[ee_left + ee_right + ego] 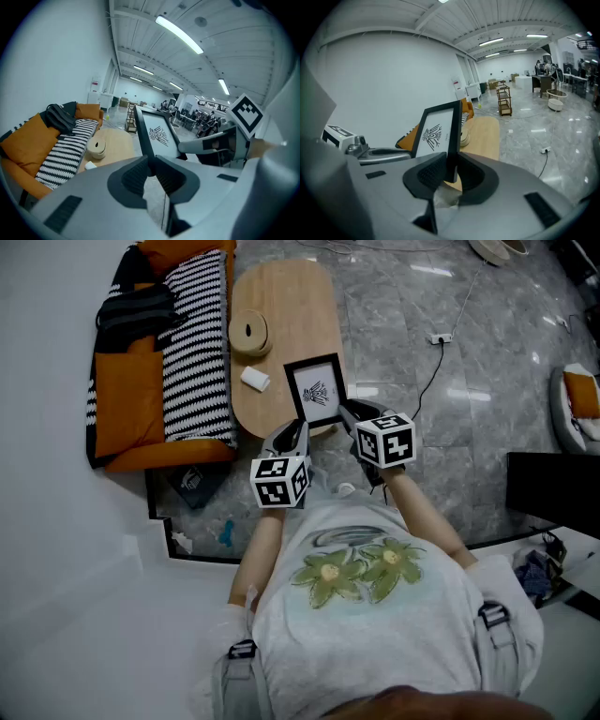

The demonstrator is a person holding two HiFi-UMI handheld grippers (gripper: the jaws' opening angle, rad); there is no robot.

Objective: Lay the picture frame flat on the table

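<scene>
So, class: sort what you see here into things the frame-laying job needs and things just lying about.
In the job: picture frame, held by left gripper and right gripper; wooden table.

Lying about: round wooden pot and small white block on the table; striped cushion on the orange sofa; socket strip on the floor.

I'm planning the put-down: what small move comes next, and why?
Probably tilt the picture frame down onto the table: the left gripper and right gripper are each shut on a side edge, and it is tilted up, not flat, at the table's near end.
</scene>
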